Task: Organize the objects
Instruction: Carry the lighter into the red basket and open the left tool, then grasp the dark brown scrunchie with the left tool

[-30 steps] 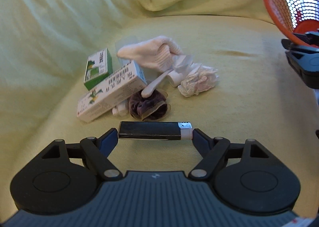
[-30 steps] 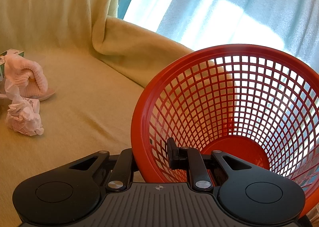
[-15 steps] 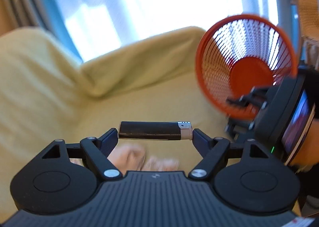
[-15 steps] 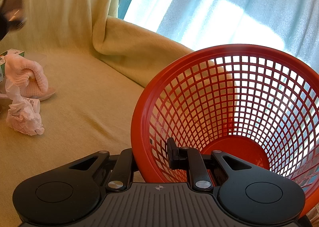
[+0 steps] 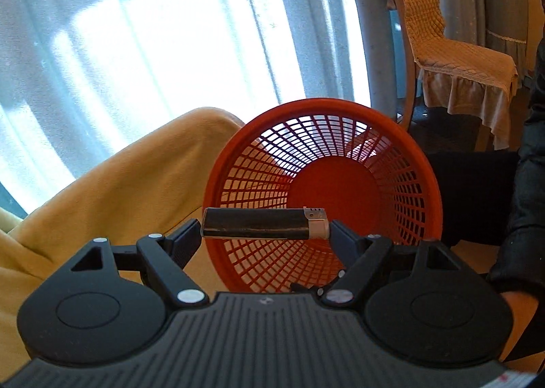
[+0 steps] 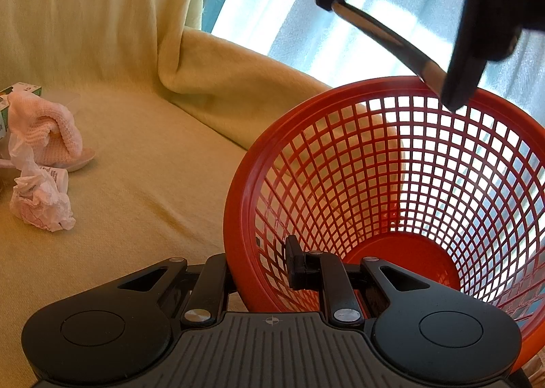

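Observation:
A black lighter [image 5: 262, 227] with a silver top lies crosswise between the pads of my left gripper [image 5: 265, 233], which is shut on its two ends. It hangs in front of the mouth of a red mesh basket [image 5: 422, 190], tilted toward me. In the right wrist view my right gripper [image 6: 264, 268] is shut on the near rim of that basket [image 6: 238, 204], one finger inside and one outside. The left gripper [image 6: 391, 47] with the lighter [image 6: 388, 42] shows above the basket's rim.
A yellow blanket [image 6: 136, 183] covers the sofa. On it at the left lie a pink knitted sock [image 6: 47, 129], crumpled tissue [image 6: 41, 204] and a green box [image 6: 24, 90]. Behind are bright curtains [image 5: 136, 30] and a covered chair [image 5: 453, 64]. A dark sleeve [image 5: 521, 217] is at the right.
My left gripper has risen from the pile on the sofa and swung right with the lighter, now facing the basket's mouth. The right gripper and basket have not moved.

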The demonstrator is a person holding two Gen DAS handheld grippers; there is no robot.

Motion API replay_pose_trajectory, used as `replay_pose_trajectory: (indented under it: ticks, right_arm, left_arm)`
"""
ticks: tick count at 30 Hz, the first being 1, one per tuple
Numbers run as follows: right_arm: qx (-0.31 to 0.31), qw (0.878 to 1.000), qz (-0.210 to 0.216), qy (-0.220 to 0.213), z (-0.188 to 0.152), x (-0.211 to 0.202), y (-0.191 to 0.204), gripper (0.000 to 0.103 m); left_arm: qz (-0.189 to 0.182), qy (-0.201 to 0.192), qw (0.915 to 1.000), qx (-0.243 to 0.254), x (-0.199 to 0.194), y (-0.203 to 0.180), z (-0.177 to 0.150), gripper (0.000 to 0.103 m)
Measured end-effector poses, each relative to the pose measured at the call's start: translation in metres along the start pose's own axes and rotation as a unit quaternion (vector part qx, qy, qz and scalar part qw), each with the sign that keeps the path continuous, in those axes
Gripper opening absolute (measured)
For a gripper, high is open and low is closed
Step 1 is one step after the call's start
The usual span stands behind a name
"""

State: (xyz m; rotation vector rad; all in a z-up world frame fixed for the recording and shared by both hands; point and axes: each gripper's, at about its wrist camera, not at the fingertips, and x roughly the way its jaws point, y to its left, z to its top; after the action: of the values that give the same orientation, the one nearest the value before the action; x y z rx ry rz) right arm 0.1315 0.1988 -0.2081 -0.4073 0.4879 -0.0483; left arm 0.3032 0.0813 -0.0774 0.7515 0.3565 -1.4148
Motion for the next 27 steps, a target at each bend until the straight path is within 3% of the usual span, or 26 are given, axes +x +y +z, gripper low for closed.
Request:
replay_pose_trajectory:
  ticks: [6,10,13,20,25,27]
  right_arm:
    - [0.001,1.0,0.0,0.0,0.0,0.0,0.0,0.012]
    - [0.002,1.0,0.001,0.001,0.0,0.001,-0.001,0.012]
    - [0.004,1.0,0.002,0.001,0.001,0.0,-0.001,0.012]
    - [0.007,1.0,0.004,0.001,0.002,0.0,-0.003,0.013]
    - [0.007,1.0,0.003,0.001,0.002,0.001,-0.002,0.013]
    - [0.007,1.0,0.003,0.001,0.002,0.001,-0.002,0.013]
  left_arm:
    - [-0.01,-0.016,0.9995,-0.025,0.006,-0.001,0.006,0.085]
    - [0.031,-0.031,0.9977,-0.051,-0.019,0.006,-0.01,0.085]
    - [0.09,-0.025,0.9914,-0.092,-0.049,0.021,-0.041,0.085]
    - [0.215,0.073,0.9576,-0.177,-0.109,0.054,-0.143,0.085]
    - [0.242,0.135,0.9248,-0.261,-0.104,0.052,-0.205,0.084]
    - [0.238,0.135,0.9088,-0.315,-0.097,0.049,-0.222,0.083]
